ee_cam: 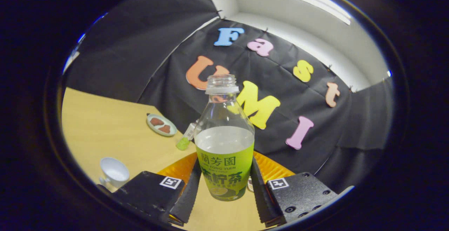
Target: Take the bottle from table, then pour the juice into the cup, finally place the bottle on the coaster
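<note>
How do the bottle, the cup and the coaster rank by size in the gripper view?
1. bottle, between the gripper fingers, by far the largest; its nearness exaggerates this.
2. and 3. cup and coaster look alike, so I leave them unranked.
</note>
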{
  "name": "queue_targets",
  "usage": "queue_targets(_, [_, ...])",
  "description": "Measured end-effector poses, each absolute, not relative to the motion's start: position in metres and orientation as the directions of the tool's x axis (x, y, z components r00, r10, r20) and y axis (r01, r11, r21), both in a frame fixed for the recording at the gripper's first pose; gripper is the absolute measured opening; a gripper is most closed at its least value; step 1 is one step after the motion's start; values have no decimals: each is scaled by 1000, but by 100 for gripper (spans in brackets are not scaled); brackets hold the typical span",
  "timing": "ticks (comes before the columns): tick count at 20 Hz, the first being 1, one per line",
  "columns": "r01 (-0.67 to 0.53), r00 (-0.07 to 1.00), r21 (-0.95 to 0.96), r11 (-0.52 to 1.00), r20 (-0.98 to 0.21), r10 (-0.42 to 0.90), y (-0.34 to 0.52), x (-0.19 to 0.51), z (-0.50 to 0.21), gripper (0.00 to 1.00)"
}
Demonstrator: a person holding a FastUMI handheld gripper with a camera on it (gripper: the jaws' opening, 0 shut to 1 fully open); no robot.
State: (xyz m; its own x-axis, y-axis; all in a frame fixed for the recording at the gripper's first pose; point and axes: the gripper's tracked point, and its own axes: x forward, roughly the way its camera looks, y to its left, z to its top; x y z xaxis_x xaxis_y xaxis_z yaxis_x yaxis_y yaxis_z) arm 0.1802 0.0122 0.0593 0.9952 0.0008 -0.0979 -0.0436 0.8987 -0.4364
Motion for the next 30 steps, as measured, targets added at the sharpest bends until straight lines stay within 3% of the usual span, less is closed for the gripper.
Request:
queue_targets(7, [-50, 995, -140, 989, -88, 38, 6, 231, 72, 75])
queue_targets(15, [-139, 962, 101, 985, -220, 159, 40, 288, -12, 75])
queue_targets(22, [-144, 919, 133, 981, -349, 182, 57, 315, -106, 76])
queue_targets(30, [-126, 913, 110, 986, -376, 159, 53, 309, -130, 78])
